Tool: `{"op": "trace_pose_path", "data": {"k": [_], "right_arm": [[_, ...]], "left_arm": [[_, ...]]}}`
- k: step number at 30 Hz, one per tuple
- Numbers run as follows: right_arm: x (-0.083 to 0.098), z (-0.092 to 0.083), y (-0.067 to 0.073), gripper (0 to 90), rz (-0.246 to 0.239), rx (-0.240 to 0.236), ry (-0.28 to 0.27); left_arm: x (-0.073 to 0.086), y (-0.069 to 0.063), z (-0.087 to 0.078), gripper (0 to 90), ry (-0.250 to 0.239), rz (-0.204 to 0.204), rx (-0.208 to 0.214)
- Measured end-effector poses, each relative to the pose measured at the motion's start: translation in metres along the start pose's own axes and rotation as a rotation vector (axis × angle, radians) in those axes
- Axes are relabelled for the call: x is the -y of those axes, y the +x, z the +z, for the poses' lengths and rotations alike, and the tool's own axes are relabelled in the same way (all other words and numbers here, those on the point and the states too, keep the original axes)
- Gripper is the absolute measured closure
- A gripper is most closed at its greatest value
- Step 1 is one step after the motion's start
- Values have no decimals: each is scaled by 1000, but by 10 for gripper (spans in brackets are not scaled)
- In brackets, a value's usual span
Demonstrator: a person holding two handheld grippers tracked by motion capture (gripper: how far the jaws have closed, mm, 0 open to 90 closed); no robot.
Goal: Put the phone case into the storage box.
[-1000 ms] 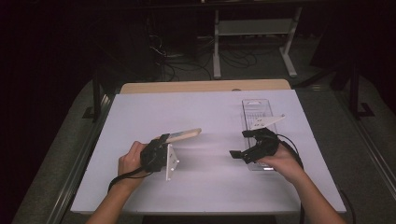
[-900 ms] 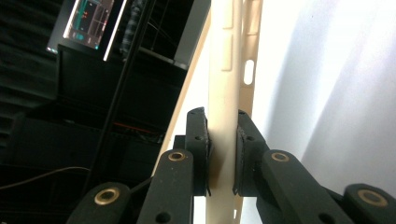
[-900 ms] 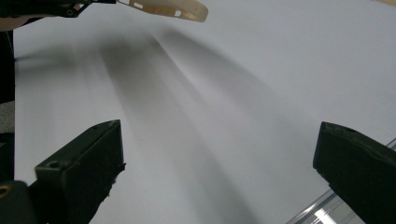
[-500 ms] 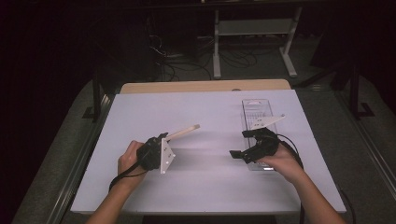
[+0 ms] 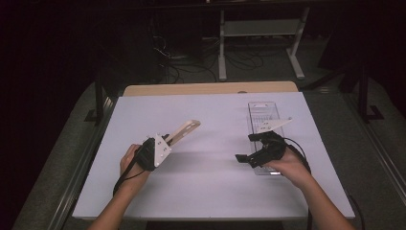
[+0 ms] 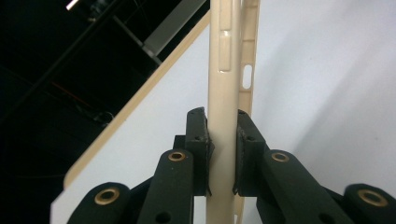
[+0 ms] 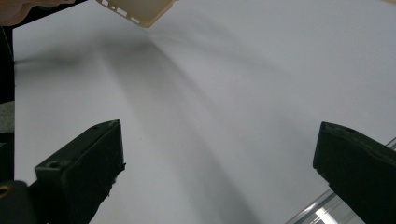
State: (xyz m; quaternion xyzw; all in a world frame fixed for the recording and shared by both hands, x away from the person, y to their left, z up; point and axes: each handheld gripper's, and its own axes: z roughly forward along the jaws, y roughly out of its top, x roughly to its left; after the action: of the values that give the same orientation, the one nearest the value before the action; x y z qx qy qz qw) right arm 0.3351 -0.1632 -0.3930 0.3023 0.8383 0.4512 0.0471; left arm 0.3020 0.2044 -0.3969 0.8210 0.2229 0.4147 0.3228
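Writing (none legible) on cream phone case point(image 6: 227, 93) clamped by left gripper point(image 6: 223, 154).

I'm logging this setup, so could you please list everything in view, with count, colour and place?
phone case: one, cream, clamped edge-on in the left gripper, raised above the table's left half.
clear tray: one, transparent, on the table's right half.
table: one, white top with a wooden far edge.
metal stand: one, grey, on the floor beyond the table.
left gripper: one, black, shut on the case.
right gripper: one, black, jaws wide apart, holding nothing, beside the tray.
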Motion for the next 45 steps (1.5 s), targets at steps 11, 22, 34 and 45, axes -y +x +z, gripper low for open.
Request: {"op": "trace_pose_path", "data": {"k": [11, 22, 34, 45], "right_arm": [[0, 0, 0, 13, -1, 0, 0], [0, -1, -2, 12, 22, -13, -4], [-11, -6, 1, 0, 25, -13, -14], [-29, 3, 11, 0, -1, -2, 48]], "left_arm": [[2, 10, 2, 791, -1, -157, 46], [6, 18, 5, 791, -21, -324, 95], [4, 18, 5, 790, -21, -347, 102], [2, 15, 6, 790, -12, -348, 103]]}}
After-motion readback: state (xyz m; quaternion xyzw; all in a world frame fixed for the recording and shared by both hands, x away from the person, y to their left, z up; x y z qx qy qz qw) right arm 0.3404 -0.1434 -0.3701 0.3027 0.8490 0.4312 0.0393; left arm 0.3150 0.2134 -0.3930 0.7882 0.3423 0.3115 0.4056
